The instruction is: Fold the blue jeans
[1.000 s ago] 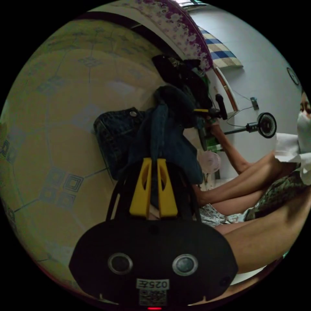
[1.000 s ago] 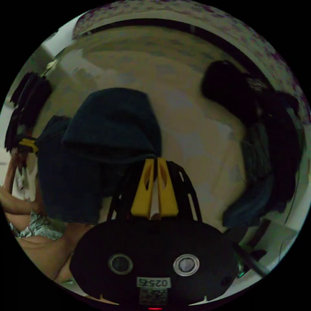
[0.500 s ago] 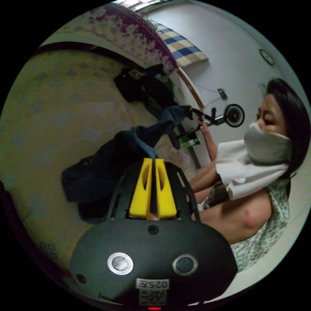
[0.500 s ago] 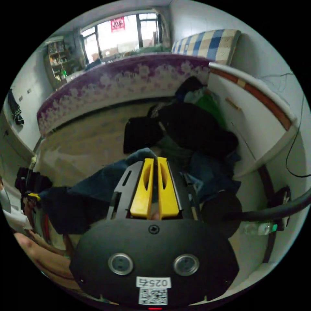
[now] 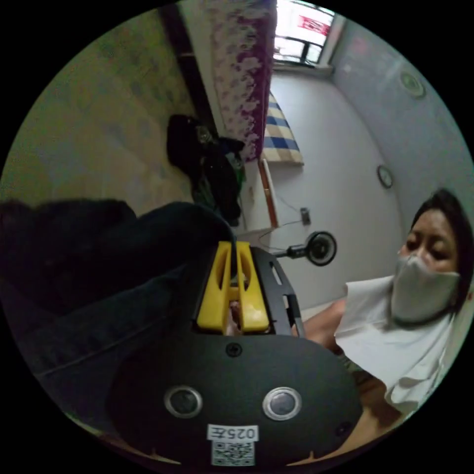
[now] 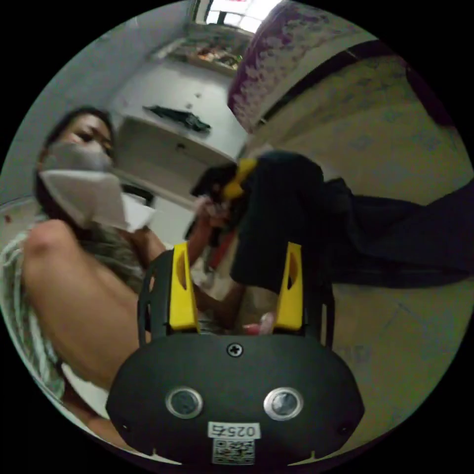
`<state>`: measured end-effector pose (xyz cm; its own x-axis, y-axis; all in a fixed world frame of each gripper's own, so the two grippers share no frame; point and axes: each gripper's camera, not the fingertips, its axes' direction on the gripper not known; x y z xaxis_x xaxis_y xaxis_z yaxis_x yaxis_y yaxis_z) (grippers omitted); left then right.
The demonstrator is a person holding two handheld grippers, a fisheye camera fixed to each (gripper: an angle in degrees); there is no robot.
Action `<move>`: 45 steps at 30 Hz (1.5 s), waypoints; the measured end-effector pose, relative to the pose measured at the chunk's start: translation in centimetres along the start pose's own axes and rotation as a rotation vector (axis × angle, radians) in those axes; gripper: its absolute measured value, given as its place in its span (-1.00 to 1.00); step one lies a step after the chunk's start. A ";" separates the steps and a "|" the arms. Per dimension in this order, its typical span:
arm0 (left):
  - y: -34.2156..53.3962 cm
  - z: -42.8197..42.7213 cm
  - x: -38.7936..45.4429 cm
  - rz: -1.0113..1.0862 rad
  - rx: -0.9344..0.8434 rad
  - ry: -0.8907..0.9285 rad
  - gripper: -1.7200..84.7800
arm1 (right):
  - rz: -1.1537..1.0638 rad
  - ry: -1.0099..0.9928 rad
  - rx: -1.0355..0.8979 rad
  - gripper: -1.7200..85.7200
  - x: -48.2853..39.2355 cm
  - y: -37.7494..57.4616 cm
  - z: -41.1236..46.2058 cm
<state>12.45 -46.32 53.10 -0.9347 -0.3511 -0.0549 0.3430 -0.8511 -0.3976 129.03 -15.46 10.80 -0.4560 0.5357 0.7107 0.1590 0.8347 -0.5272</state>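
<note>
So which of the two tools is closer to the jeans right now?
The left. The left tool is clamped on the jeans. The right tool is open, with a hanging part of the jeans just beyond its jaws.

Right gripper (image 6: 236,276) with yellow jaws spread apart, nothing between. Beyond, left gripper (image 6: 236,180) clamping blue jeans (image 6: 296,217), denim trailing over tiled floor (image 6: 395,345).

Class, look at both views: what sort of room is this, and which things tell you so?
Probably a bedroom in a home: a floral-sided bed or mattress, a heap of dark clothes on the patterned tile floor, and a small fan by the wall.
</note>
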 end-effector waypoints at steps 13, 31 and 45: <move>1.4 -5.3 11.9 0.247 0.021 -0.532 -0.86 | 0.017 0.083 0.023 -0.98 3.9 1.2 2.2; 1.9 -11.4 5.1 -0.034 0.179 -0.687 -0.85 | -0.122 -0.150 0.087 -0.97 12.2 -0.3 -3.5; 3.7 -13.5 3.5 -0.233 0.187 -0.622 -0.69 | 0.159 0.565 0.285 -0.51 26.4 7.4 -8.5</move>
<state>9.22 -45.44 39.11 -0.7784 -0.2620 0.5705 0.2021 -0.9649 -0.1674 125.58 5.97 29.62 0.0967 0.6990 0.7085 -0.0878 0.7151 -0.6935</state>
